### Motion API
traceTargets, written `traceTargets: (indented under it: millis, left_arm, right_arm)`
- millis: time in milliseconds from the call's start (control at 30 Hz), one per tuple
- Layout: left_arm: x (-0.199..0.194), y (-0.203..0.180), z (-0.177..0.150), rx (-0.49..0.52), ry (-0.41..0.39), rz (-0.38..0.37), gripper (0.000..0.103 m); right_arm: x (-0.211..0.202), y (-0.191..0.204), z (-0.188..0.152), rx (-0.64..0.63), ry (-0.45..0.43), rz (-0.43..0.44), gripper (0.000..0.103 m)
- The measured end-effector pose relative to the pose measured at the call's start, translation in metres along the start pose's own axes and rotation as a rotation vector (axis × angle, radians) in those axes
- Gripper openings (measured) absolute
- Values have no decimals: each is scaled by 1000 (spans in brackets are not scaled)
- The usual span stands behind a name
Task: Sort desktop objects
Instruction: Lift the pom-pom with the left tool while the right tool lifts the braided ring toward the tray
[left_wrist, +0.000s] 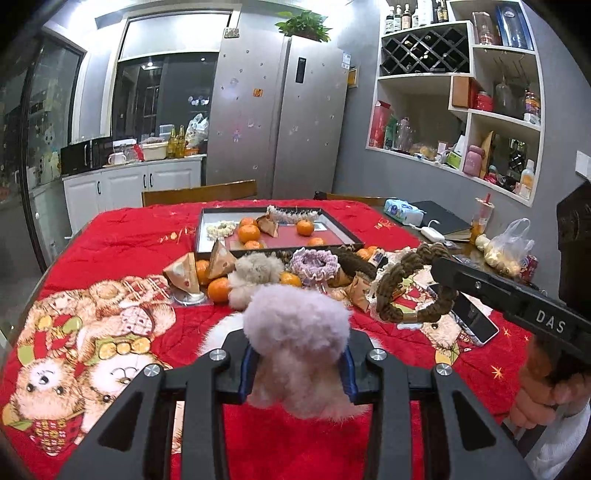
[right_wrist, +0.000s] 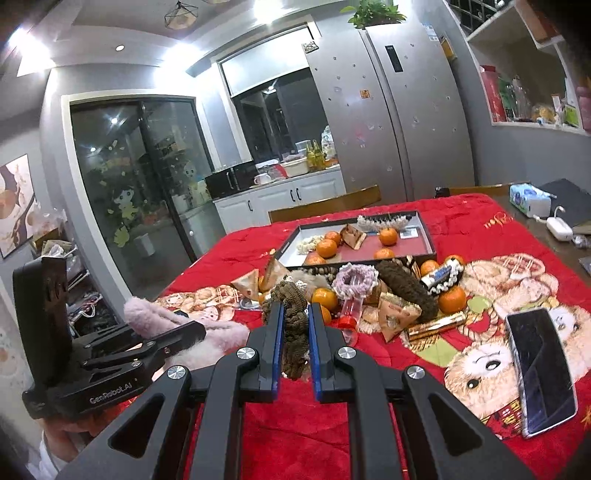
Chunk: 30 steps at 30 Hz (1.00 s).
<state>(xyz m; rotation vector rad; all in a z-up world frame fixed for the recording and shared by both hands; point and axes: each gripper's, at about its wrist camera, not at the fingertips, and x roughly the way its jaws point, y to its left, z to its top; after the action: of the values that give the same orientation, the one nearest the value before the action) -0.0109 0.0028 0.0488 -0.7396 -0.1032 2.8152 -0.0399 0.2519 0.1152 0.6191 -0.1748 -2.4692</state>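
Left wrist view: left gripper clamps pink fluffy scrunchie; right gripper clamps brown braided scrunchie, both above red tablecloth's near edge.

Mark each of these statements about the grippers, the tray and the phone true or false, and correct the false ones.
1. The left gripper is shut on a pink fluffy scrunchie. True.
2. The right gripper is open and holds nothing. False: it is shut on a brown knitted scrunchie.
3. The black tray holds several oranges. True.
4. The phone lies inside the tray. False: it lies on the red cloth, apart from the tray.
5. The purple scrunchie lies outside the tray. True.
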Motion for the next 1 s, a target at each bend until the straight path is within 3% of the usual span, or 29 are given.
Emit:
traceTargets:
  millis: [400, 1000]
  left_arm:
    - [2, 7, 32, -18, -15, -2, 37]
    - [-13, -4, 42, -3, -15, -38, 37]
  right_arm:
    - [15, 10, 31, -42, 3, 13, 13]
    - [0, 1, 30, 6, 41, -25, 13]
